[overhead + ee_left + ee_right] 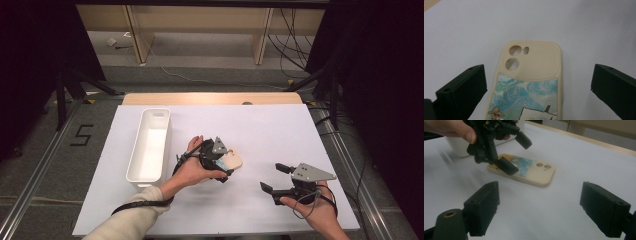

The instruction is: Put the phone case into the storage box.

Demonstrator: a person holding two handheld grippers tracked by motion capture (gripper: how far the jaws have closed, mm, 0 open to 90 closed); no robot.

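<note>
A cream phone case (pixel 534 75) with a blue painted picture and camera cut-outs lies flat on the white table cover. My left gripper (pixel 227 162) hovers right over it, open, with one jaw on each long side of the case and neither touching it. In the right gripper view the case (pixel 536 172) lies ahead, partly covered by the left gripper (pixel 517 155) and the hand holding it. My right gripper (pixel 272 177) stands open to the right of the case, nothing between its jaws.
A long white bin (pixel 150 145) stands at the left of the white cover (pixel 280 130), close to the left hand. The wooden table edge (pixel 210 98) runs along the back. Cables trail from both grippers toward the front.
</note>
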